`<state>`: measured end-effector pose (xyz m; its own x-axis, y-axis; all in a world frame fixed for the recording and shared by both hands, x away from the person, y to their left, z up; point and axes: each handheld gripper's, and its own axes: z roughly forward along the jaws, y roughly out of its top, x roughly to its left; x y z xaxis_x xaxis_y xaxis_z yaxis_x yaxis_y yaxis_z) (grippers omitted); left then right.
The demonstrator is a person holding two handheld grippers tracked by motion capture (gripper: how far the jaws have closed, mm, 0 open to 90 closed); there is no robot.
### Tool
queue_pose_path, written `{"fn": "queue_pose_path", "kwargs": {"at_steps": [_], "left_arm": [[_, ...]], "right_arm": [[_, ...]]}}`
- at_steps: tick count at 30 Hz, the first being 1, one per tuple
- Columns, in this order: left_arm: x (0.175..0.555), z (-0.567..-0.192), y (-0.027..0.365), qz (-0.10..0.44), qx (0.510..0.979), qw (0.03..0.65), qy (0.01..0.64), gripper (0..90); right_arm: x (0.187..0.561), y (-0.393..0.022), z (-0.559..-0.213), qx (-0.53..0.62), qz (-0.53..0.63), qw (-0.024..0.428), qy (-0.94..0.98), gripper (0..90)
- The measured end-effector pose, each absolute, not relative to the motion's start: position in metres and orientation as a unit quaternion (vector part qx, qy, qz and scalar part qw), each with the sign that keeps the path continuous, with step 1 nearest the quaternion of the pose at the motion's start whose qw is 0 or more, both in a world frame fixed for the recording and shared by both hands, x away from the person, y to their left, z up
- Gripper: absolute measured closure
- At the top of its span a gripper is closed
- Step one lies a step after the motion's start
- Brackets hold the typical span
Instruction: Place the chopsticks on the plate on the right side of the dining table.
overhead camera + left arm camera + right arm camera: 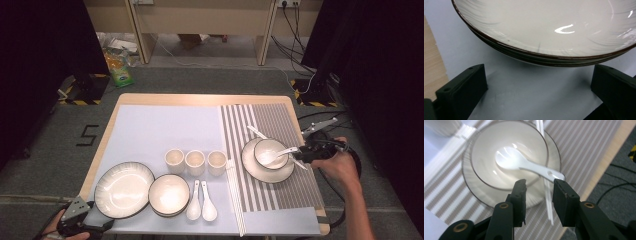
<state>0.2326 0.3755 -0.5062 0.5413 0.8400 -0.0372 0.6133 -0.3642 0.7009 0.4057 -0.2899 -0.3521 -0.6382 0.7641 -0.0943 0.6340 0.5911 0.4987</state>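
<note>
A white spoon [274, 154] [524, 165] lies in a white bowl [265, 144] [486, 150], its handle over the rim toward my right gripper. The bowl stands on a plate [251, 167] [481, 195] on the striped mat. My right gripper [300, 152] [540, 186] hovers at the plate's right edge, open, with nothing between its jaws; the spoon handle's end lies just beyond the tips. White chopsticks [256, 132] [548, 197] lie across the plate. My left gripper [100, 222] [539, 85] is open at the near rim of a large ribbed plate [124, 190] [544, 25].
Three cups [195, 162] stand in a row at mid-table. A bowl [169, 194], two white spoons [201, 202] and a pair of chopsticks [235, 195] lie near the front. A blue mat [165, 125] and a striped mat [280, 192] cover the table.
</note>
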Motion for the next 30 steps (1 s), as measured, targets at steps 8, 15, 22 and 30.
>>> {"fn": "queue_pose_path", "kwargs": {"at_steps": [8,15,22,30], "left_arm": [[0.233,-0.506,0.375,0.168,0.808,0.341,0.449,0.0],[0.233,-0.506,0.376,0.166,0.809,0.341,0.449,0.0],[0.233,-0.506,0.376,0.164,0.810,0.340,0.449,0.0],[0.233,-0.506,0.376,0.164,0.810,0.340,0.449,0.0]], "right_arm": [[0.417,-0.249,-0.345,0.387,0.216,0.165,0.881,56.7],[0.437,-0.213,-0.350,0.374,0.213,0.166,0.887,57.9],[0.464,-0.190,-0.360,0.391,0.201,0.169,0.882,57.4],[0.488,-0.175,-0.373,0.398,0.199,0.165,0.880,58.0]]}}
